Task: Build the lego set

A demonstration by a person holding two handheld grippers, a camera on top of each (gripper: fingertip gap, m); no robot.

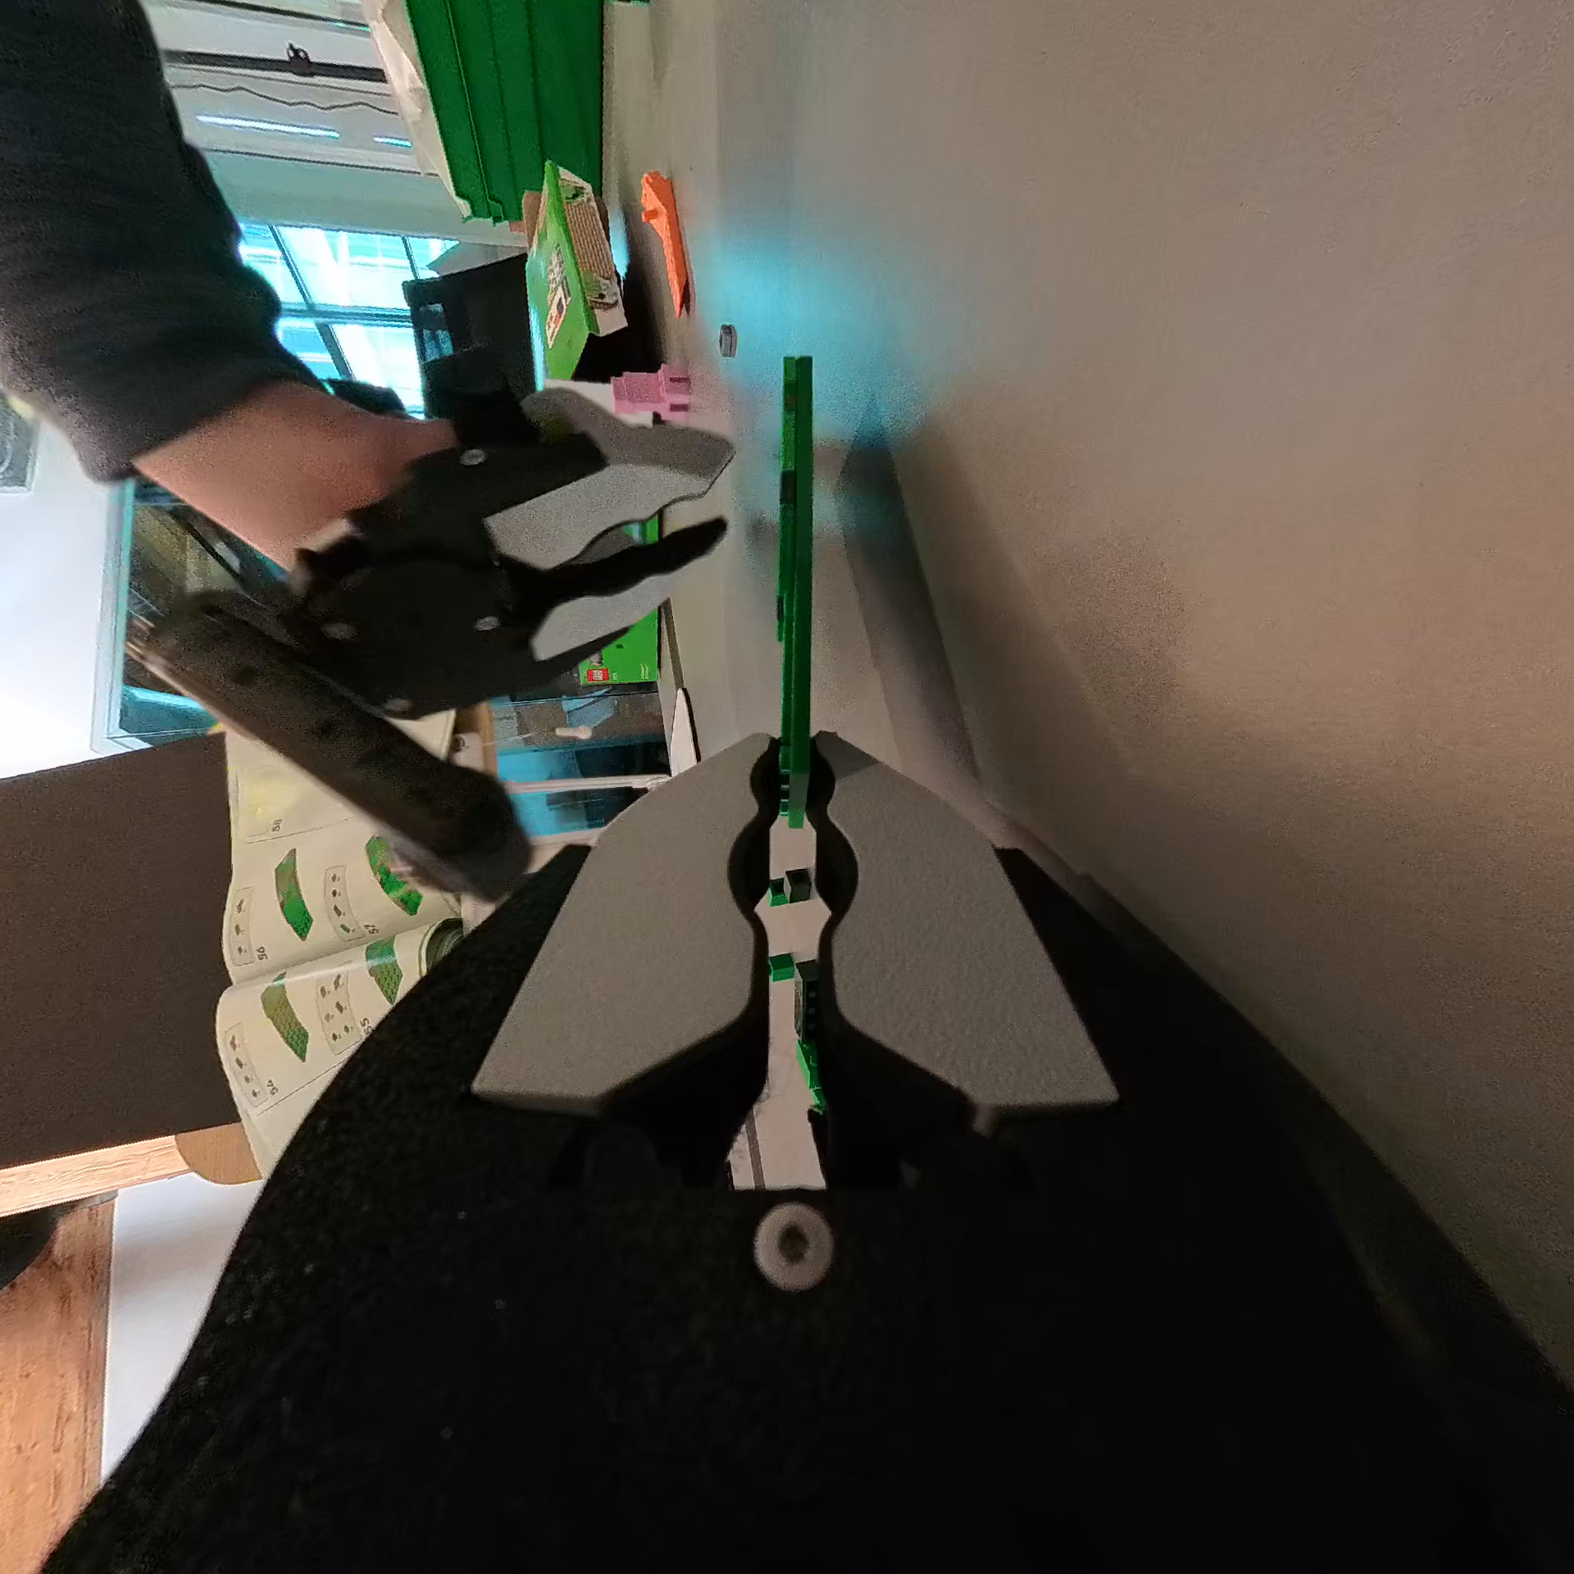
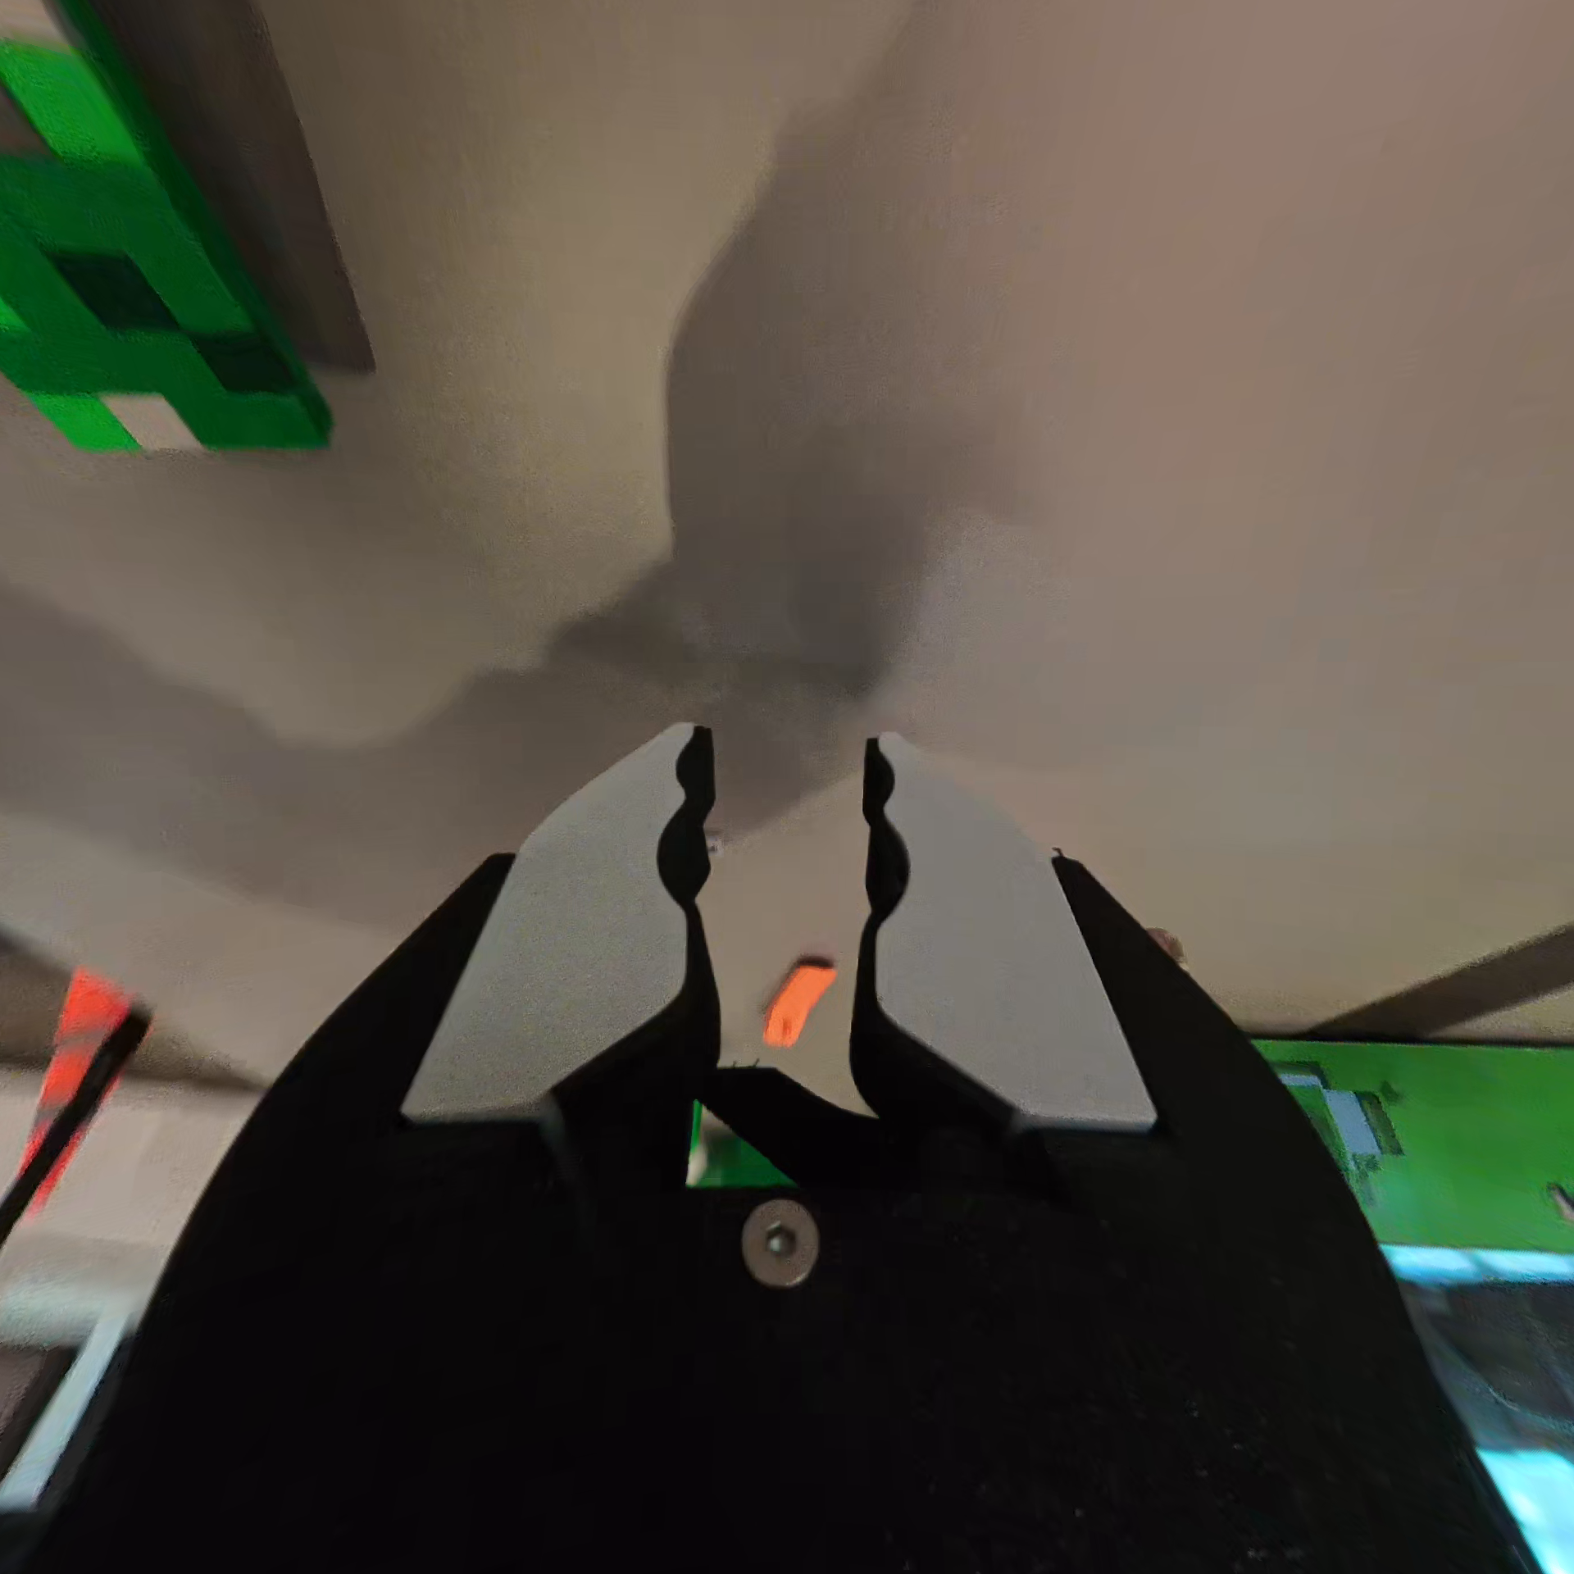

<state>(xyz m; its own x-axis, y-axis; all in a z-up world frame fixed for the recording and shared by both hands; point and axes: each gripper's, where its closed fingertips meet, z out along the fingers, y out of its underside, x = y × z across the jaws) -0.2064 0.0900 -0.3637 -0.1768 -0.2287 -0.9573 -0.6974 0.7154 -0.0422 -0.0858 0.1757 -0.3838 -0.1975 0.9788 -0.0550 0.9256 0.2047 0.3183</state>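
Observation:
My left gripper (image 1: 794,749) is shut on the near edge of a flat green lego plate assembly (image 1: 795,545), which I see edge-on, held just off the grey table (image 1: 1192,426). The same assembly shows as green and dark green strips at the upper left of the right wrist view (image 2: 128,281). My right gripper (image 2: 788,741) is open and empty over bare table. It also shows in the left wrist view (image 1: 681,502), held by a hand, left of the plate and apart from it.
A pink lego piece (image 1: 656,393), an orange piece (image 1: 669,238), a small grey piece (image 1: 728,339) and a green lego box (image 1: 566,272) lie beyond the plate. Green baseplates (image 1: 511,94) are stacked far back. An open instruction booklet (image 1: 315,962) lies at the left.

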